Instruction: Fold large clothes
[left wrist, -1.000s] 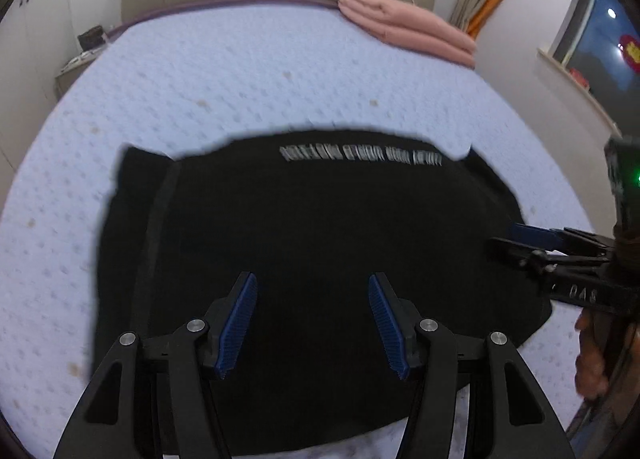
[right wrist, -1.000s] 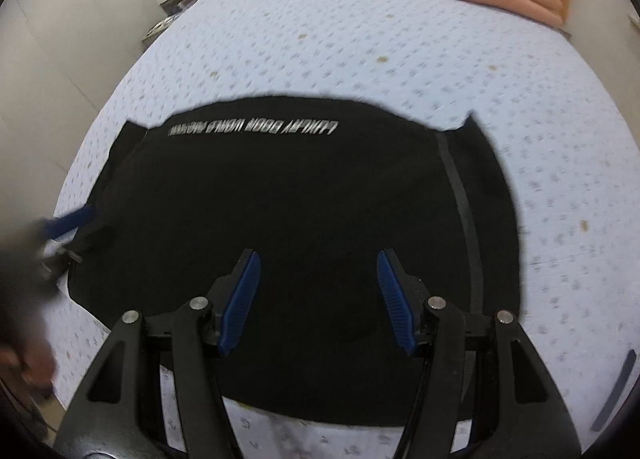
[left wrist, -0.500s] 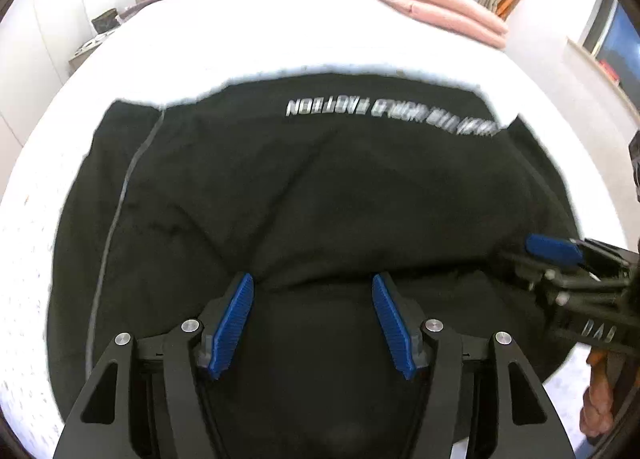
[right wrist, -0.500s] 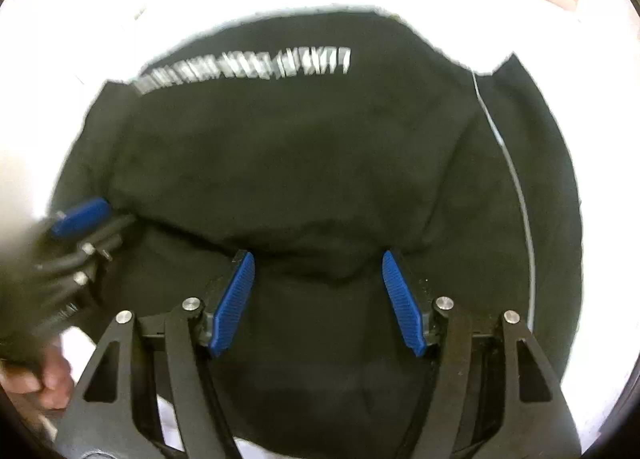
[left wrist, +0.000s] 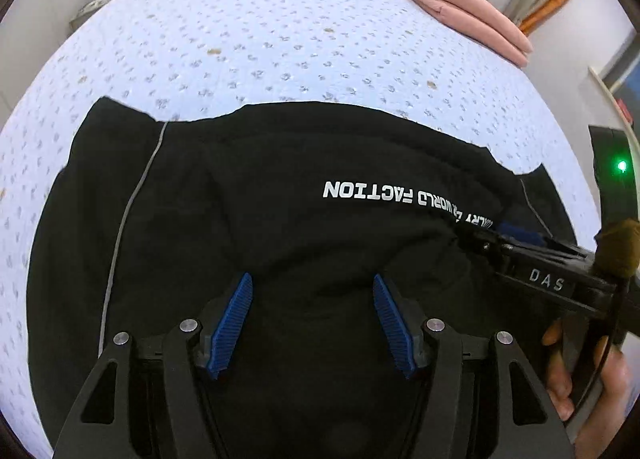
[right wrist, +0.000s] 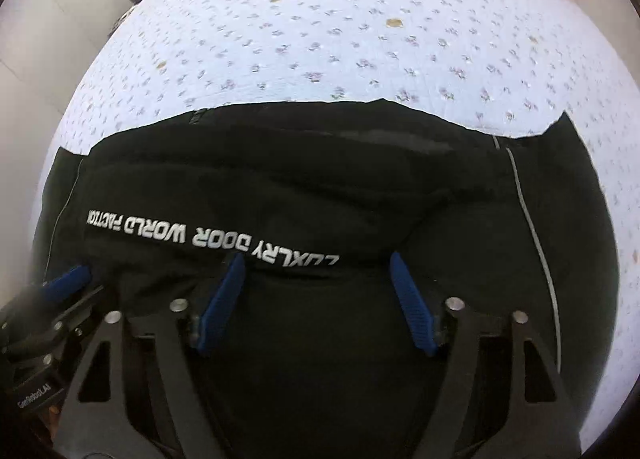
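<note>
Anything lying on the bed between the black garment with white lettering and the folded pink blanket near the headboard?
Nothing: between the black garment and the folded pink blanket only bare floral bedsheet shows, clearest in the left wrist view.

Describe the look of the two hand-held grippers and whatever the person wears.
Both match: the left hand-held gripper and the right hand-held gripper have black angular frames with silver rivets and ribbed blue pads. The right one's side reads "DAS" and its body shows a green light. An olive-brown sleeve cuff shows behind it.
</note>
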Demonstrator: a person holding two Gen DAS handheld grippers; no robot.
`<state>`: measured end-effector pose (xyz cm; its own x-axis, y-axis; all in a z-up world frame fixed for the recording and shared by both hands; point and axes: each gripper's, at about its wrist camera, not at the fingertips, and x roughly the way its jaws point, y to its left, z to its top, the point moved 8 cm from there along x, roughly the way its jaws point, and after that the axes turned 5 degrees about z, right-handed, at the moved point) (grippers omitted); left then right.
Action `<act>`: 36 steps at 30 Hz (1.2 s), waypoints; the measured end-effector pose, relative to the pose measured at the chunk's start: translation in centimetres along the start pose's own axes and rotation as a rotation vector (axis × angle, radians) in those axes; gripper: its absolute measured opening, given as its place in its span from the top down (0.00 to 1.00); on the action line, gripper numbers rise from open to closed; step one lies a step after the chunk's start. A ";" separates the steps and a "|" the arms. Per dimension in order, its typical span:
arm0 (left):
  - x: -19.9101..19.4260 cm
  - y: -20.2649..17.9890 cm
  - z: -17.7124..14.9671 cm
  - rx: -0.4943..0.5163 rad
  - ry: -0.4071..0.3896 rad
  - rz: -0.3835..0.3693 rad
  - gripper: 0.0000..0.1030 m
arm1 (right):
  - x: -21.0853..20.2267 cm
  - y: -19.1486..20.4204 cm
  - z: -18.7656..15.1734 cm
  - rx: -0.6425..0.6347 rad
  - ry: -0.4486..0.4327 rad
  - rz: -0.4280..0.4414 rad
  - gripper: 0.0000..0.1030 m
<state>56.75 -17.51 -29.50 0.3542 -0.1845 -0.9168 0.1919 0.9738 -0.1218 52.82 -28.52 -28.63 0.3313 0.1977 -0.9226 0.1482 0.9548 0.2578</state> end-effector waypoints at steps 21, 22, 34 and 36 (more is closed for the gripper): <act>-3.7 3.2 -8.4 -0.079 0.054 -0.047 0.32 | -5.0 0.2 -13.2 -0.166 -0.033 -0.007 0.51; -3.8 3.1 -8.3 -0.073 0.053 -0.044 0.32 | -5.0 0.2 -13.1 -0.172 -0.026 -0.003 0.51; -9.2 12.8 -4.6 -0.165 -0.035 0.094 0.30 | -10.3 -9.5 -9.7 0.075 -0.100 0.018 0.22; -8.7 14.8 -4.1 -0.193 -0.029 0.076 0.30 | -10.0 -11.7 -9.3 0.124 -0.095 0.033 0.22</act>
<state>52.77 -0.95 -24.88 0.3875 -0.1102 -0.9153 -0.0142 0.9920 -0.1255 39.12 -39.64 -25.10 0.4232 0.2008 -0.8835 0.2480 0.9122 0.3261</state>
